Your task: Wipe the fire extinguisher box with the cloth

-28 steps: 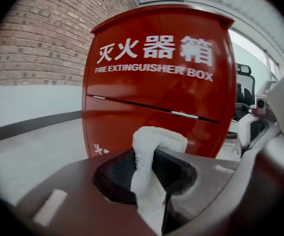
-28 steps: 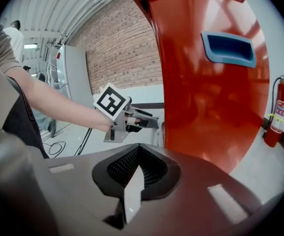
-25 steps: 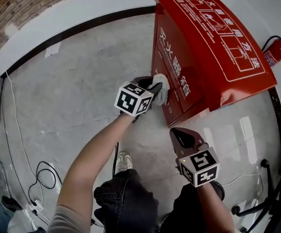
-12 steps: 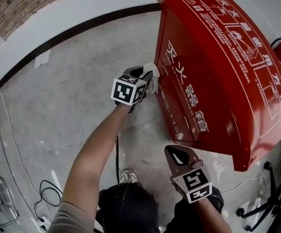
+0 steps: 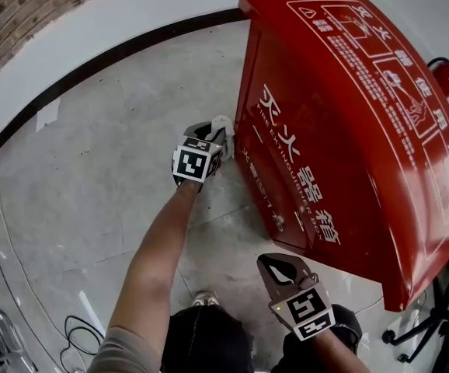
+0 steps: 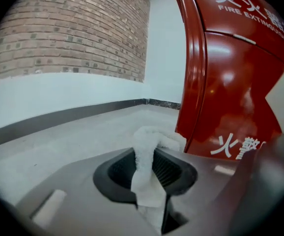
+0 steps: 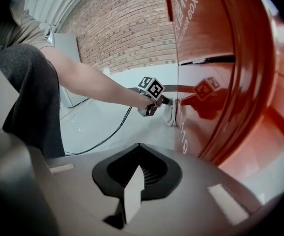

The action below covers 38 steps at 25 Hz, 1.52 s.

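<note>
My left gripper clamps the white cloth against the left edge of the red fire extinguisher box, mid-frame; my right gripper (closed, holding nothing) hangs at lower centre.
</note>
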Each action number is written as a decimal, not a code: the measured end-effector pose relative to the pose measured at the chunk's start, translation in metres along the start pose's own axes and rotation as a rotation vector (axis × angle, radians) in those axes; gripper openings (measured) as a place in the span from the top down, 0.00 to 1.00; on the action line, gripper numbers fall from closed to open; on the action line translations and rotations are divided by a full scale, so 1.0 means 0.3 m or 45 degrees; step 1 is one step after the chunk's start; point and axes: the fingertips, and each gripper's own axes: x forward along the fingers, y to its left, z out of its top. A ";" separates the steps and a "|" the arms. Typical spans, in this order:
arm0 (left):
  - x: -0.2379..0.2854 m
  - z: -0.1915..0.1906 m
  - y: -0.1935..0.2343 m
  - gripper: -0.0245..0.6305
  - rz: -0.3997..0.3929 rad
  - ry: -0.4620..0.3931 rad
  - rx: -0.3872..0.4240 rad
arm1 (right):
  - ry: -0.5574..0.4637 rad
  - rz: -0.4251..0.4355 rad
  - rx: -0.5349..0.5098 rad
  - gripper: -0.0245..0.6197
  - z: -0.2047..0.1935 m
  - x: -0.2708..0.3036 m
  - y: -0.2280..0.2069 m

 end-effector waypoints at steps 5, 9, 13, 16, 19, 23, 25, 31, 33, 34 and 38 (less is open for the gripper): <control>0.001 -0.068 -0.038 0.83 -0.063 -0.045 -0.125 | 0.007 0.002 -0.021 0.92 -0.011 0.010 0.002; -0.043 -0.097 -0.129 0.83 -0.156 -0.011 -0.136 | 0.003 0.007 -0.010 0.92 -0.017 -0.007 0.006; -0.111 -0.119 -0.259 0.83 -0.257 0.009 -0.131 | -0.017 0.018 -0.027 0.92 -0.007 -0.047 0.018; -0.173 -0.128 -0.365 0.83 -0.320 0.029 -0.103 | -0.040 0.026 -0.034 0.92 -0.008 -0.091 0.027; -0.240 -0.134 -0.464 0.83 -0.351 0.055 -0.071 | -0.069 0.036 -0.042 0.92 -0.013 -0.147 0.044; -0.317 -0.139 -0.586 0.83 -0.382 0.085 -0.048 | -0.103 0.038 -0.063 0.92 -0.025 -0.233 0.053; -0.350 -0.150 -0.647 0.83 -0.389 0.111 -0.017 | -0.115 0.034 -0.059 0.92 -0.038 -0.275 0.048; -0.453 -0.188 -0.825 0.83 -0.408 0.183 0.047 | -0.176 0.033 -0.065 0.92 -0.064 -0.403 0.041; -0.489 -0.194 -0.882 0.83 -0.415 0.197 0.049 | -0.193 0.040 -0.062 0.92 -0.078 -0.440 0.039; -0.507 -0.196 -0.912 0.83 -0.421 0.204 0.054 | -0.202 0.043 -0.058 0.92 -0.085 -0.456 0.037; -0.594 -0.182 -1.025 0.83 -0.464 0.221 0.114 | -0.213 0.065 -0.051 0.92 -0.112 -0.507 0.031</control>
